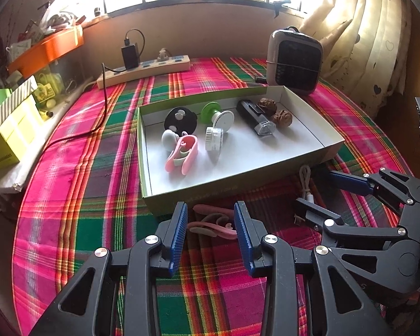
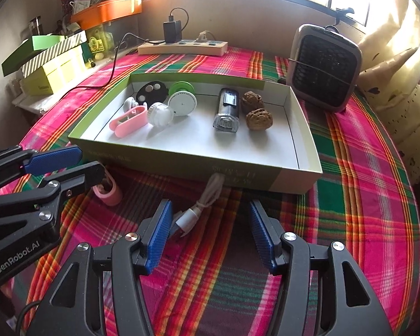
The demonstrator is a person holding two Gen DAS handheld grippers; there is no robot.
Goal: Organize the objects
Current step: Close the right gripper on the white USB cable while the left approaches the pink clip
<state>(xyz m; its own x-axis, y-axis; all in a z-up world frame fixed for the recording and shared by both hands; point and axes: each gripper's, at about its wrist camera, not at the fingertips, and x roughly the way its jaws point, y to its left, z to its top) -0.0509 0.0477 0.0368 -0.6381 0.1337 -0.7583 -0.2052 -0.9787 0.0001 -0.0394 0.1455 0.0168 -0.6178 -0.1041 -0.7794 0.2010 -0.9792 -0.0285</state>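
Left claw [image 1: 210, 218] spread, empty, straddling soft pink curved rubber clip [image 1: 210, 225] on plaid-covered bench [image 1: 78, 168], just before shallow green cardboard box [image 1: 316, 155]. Right claw [image 2: 210, 221] spread, empty; coiled white USB cable [image 2: 201, 207] near its left pad, touching box front.

Risks: floppy clip may slip from pads; claws near each other, may collide; cable coil may unravel.

Count in box: one pink clip, two walnuts [image 2: 256, 110], one black torch [image 2: 227, 109].
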